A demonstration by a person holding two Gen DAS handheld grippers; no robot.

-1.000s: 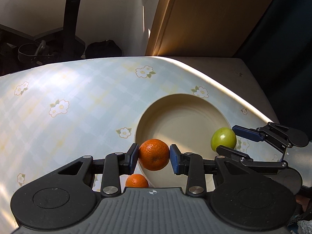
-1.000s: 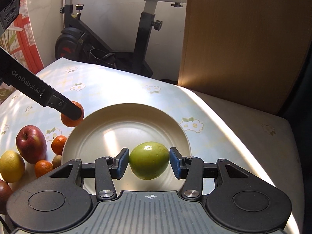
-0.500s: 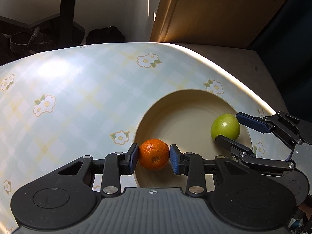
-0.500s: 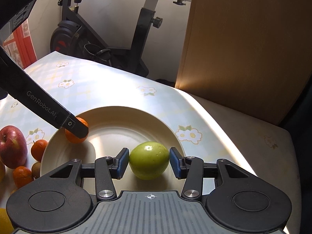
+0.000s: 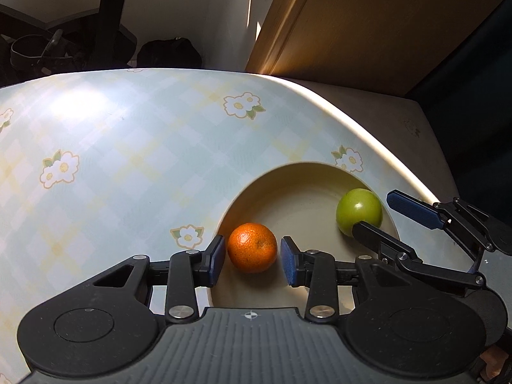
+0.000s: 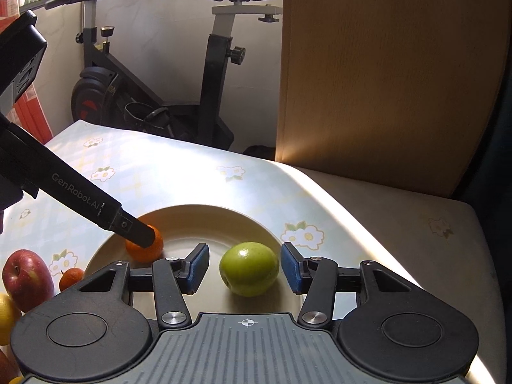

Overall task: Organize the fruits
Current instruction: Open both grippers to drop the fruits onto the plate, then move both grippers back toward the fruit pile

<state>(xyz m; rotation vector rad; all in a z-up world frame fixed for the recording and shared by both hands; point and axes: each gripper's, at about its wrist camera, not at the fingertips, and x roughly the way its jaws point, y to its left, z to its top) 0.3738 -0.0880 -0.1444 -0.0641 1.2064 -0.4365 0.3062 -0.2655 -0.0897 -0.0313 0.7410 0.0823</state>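
Observation:
An orange (image 5: pixel 252 247) rests in the cream plate (image 5: pixel 297 185) near its left rim. My left gripper (image 5: pixel 252 257) is open, its pads on either side of the orange with small gaps. A green apple (image 6: pixel 249 268) rests in the plate (image 6: pixel 198 214) toward its right side. My right gripper (image 6: pixel 244 267) is open around the apple, its pads clear of it. The apple (image 5: pixel 359 212) and the right gripper (image 5: pixel 380 216) also show in the left wrist view. The orange (image 6: pixel 145 248) shows in the right wrist view, partly behind the left gripper's finger.
On the floral tablecloth (image 5: pixel 128 147) left of the plate lie a red apple (image 6: pixel 27 280), a small orange (image 6: pixel 72 277) and a yellow fruit (image 6: pixel 6 318). An exercise bike (image 6: pixel 153 96) and a wooden panel (image 6: pixel 384 80) stand behind the table. The table's right edge is close to the plate.
Both grippers lowered their fruit into the plate and opened. The orange and the green apple now rest on the plate, free of the pads.

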